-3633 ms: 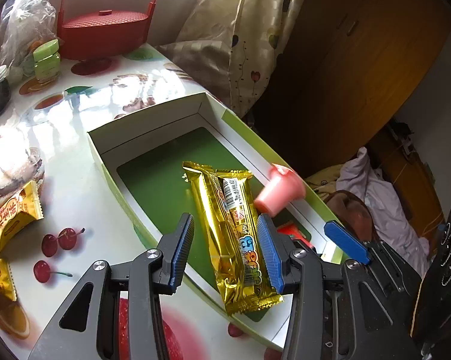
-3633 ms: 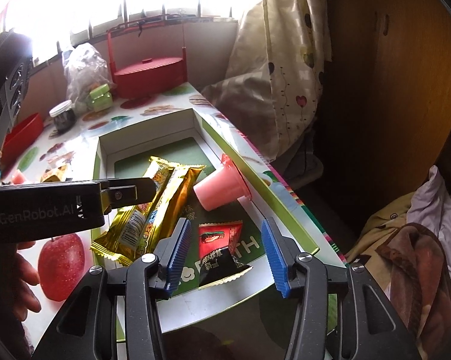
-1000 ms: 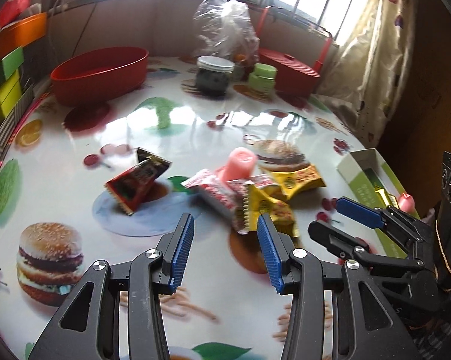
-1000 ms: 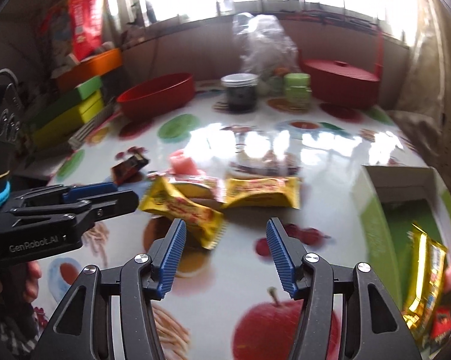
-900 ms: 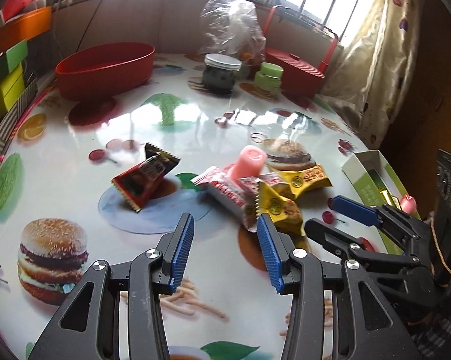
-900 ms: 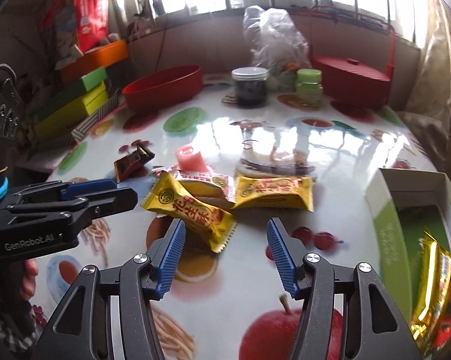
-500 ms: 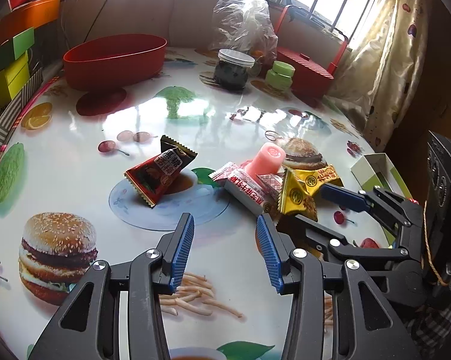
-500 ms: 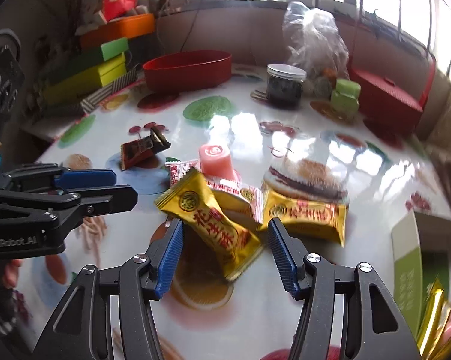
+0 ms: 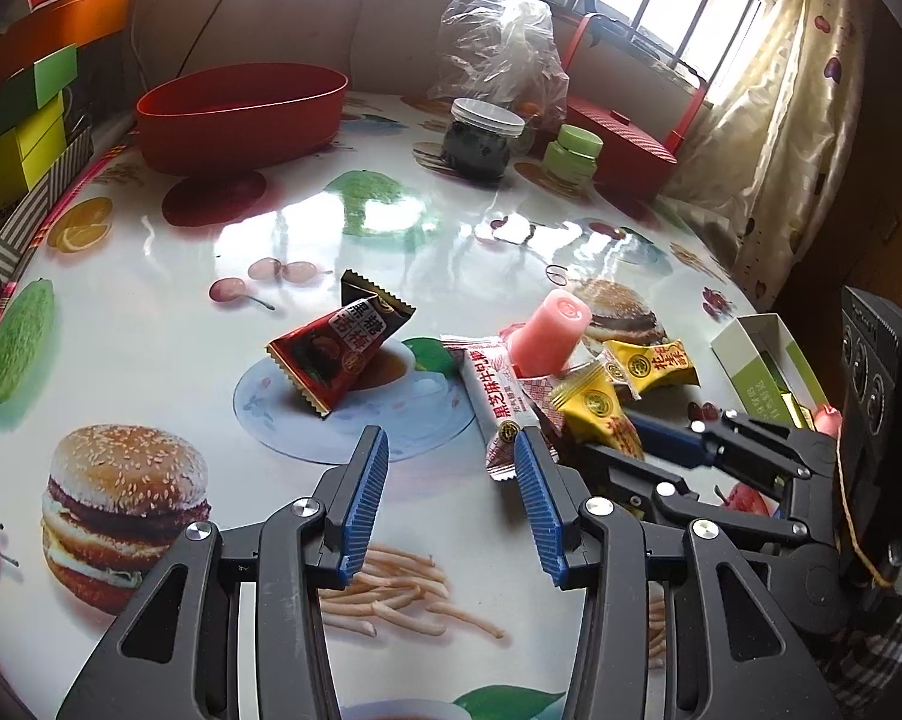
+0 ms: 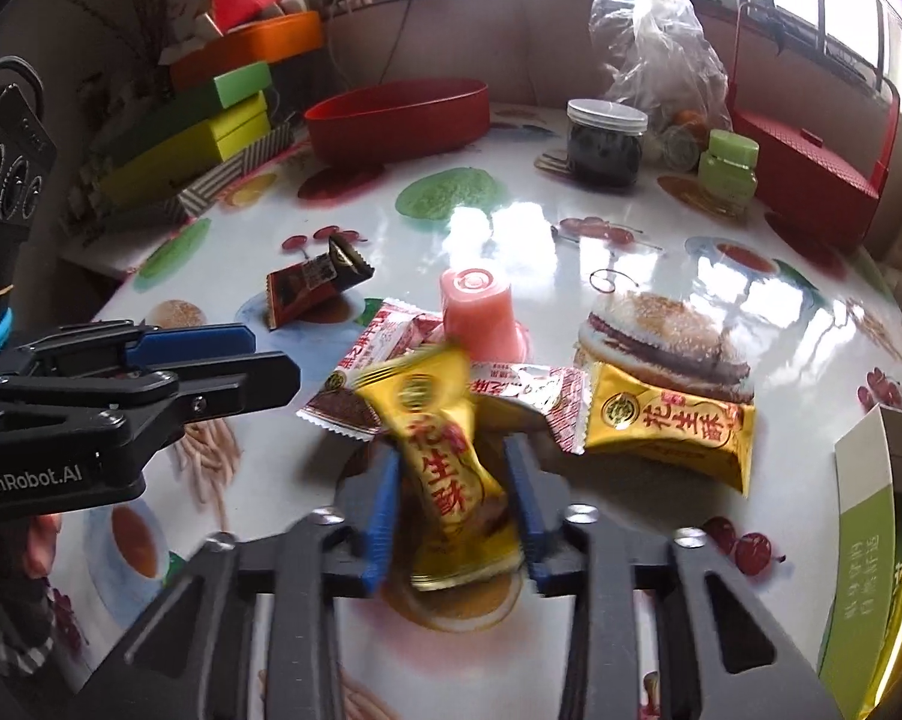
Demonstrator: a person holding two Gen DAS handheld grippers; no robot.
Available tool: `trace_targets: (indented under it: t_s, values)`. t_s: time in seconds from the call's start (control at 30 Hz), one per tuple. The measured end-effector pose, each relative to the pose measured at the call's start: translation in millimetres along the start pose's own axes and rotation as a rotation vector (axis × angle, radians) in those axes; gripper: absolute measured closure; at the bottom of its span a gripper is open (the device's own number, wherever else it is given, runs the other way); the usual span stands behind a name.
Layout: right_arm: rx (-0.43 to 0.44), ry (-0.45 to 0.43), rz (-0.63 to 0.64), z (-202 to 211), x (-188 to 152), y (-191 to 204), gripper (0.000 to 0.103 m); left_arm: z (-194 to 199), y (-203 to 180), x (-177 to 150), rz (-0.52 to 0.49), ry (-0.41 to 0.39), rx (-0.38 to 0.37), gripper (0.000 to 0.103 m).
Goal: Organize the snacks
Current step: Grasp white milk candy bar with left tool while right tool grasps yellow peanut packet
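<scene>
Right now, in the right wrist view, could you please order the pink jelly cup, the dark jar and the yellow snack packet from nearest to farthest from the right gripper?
1. Yellow snack packet, between the right gripper pads.
2. Pink jelly cup, just beyond, mid-table.
3. Dark jar, far side, right of centre.

Your right gripper (image 10: 454, 504) just squeezed its jaws in, and the blue pads (image 10: 384, 516) are now clamped on either side of the yellow snack packet (image 10: 451, 480), angled down at the table. Your left gripper (image 9: 444, 510) hangs off to the side, jaws parted with nothing between them, tilted down too.
</scene>
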State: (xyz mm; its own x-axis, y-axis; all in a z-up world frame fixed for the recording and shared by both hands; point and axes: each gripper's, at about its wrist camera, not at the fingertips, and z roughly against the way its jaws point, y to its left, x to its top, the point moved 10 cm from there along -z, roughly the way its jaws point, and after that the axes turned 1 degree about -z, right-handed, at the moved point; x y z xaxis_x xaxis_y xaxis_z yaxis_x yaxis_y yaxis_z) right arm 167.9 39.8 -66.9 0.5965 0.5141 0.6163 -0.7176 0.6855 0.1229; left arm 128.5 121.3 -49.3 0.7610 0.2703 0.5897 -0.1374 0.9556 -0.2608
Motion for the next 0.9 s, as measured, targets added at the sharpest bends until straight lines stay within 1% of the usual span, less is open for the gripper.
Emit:
trace_targets:
  t_s: [0.07, 0.17, 0.33, 0.4, 0.57, 0.67, 0.73, 0.9]
  values:
    - [-0.004, 0.004, -0.005, 0, -2, 2, 0.080, 0, 0, 0, 0.001, 0.000, 0.001, 0.058]
    - [0.021, 0.010, -0.025, 2, -5, 6, 0.081, -3, 0, 1, -0.002, 0.006, -0.001, 0.058]
    - [0.043, 0.015, -0.064, 9, -14, 9, 0.081, -10, -7, 1, -0.010, 0.020, -0.030, 0.058]
    - [0.025, 0.016, -0.079, 12, -19, 5, 0.081, -13, -14, 3, -0.019, 0.022, -0.047, 0.058]
    - [-0.051, 0.009, -0.138, 23, -28, -15, 0.081, -25, -24, 12, -0.039, 0.027, -0.039, 0.058]
    - [-0.084, 0.004, -0.176, 31, -35, -27, 0.081, -34, -23, 14, -0.039, 0.039, -0.002, 0.058]
    - [-0.096, 0.000, -0.189, 34, -38, -32, 0.081, -36, -21, 15, -0.046, 0.033, 0.022, 0.058]
    - [-0.111, -0.005, -0.215, 40, -43, -40, 0.081, -41, -18, 15, -0.053, 0.042, 0.045, 0.058]
